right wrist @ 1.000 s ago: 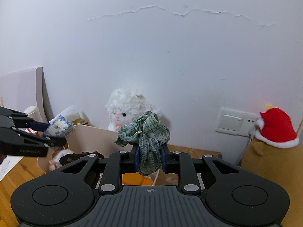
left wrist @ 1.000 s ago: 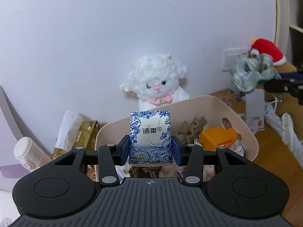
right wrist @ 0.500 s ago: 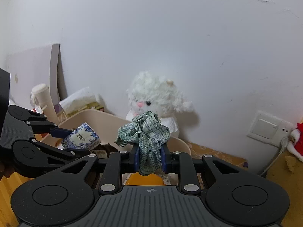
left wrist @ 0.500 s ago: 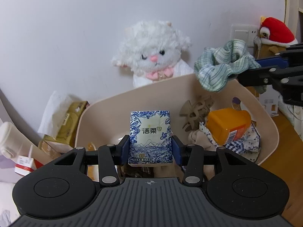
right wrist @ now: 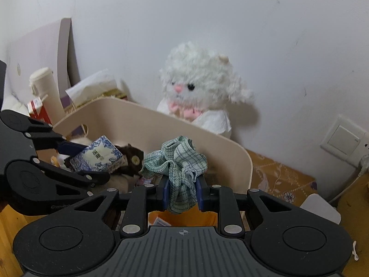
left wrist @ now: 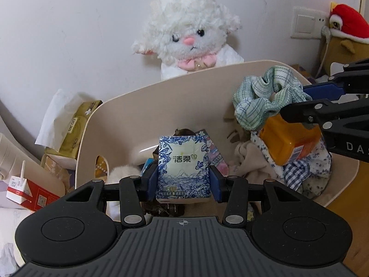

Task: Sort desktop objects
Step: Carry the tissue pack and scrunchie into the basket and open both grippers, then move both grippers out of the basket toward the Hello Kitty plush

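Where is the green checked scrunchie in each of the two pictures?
Left wrist view: the green scrunchie is at the right, over the beige bin, in the other tongs that reach in from the right edge.
Right wrist view: the scrunchie is at the bottom middle, between this camera's own tongs, which are opening.
Shared landmark: the white plush lamb behind the bin.

There is 1 beige basket [left wrist: 161, 97], 1 blue-and-white tissue pack [left wrist: 183, 168], 1 green checked scrunchie [left wrist: 260, 101] and 1 orange bottle [left wrist: 286, 143]. Behind stand 1 white plush lamb [left wrist: 191, 34] and 1 red-hatted plush [left wrist: 348, 23]. At the left are 1 cream flask [right wrist: 49, 94], 1 red carton [left wrist: 25, 191], and perhaps 2 gold tissue packs [left wrist: 78, 124].
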